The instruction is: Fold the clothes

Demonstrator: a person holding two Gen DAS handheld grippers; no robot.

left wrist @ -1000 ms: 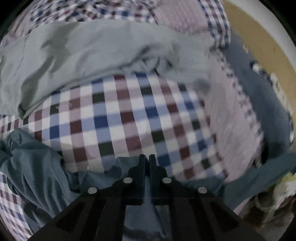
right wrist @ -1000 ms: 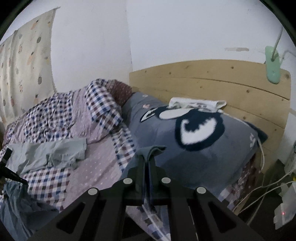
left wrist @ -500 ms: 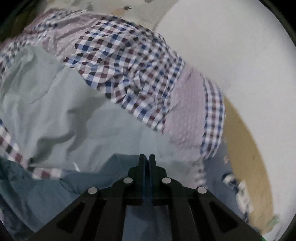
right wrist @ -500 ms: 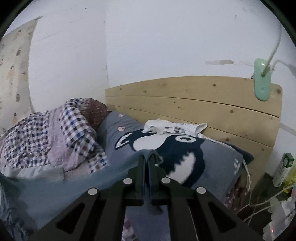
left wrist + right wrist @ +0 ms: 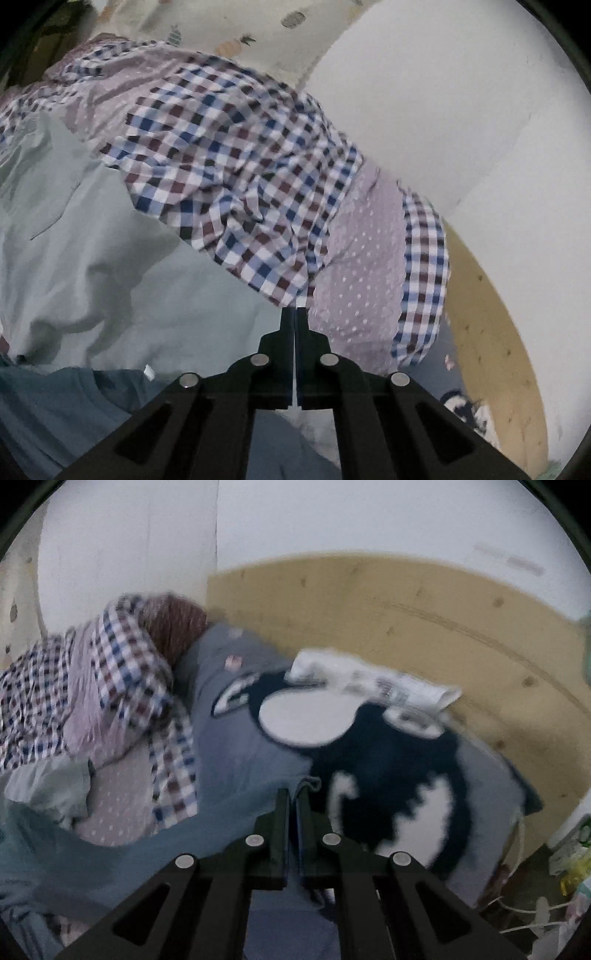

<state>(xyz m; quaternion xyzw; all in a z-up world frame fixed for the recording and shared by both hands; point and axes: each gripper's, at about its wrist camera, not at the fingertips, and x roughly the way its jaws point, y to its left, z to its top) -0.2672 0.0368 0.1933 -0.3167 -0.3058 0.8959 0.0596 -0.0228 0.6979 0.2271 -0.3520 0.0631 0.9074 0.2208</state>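
Both hand-held grippers pinch the teal garment.
My left hand-held gripper (image 5: 294, 314) and right hand-held gripper (image 5: 292, 794) each clamp the teal garment (image 5: 122, 853); it spans left below my right fingers, over the bed (image 5: 114, 812).

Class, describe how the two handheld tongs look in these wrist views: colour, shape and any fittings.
Both the left tongs and right tongs are matte black: two narrow flat fingers on angular linkage arms with slot cut-outs, joined by four round silver pivot pins. No cables, markings or sleeves show.

Black tongs (image 5: 294, 314) — silver screws, angular arms
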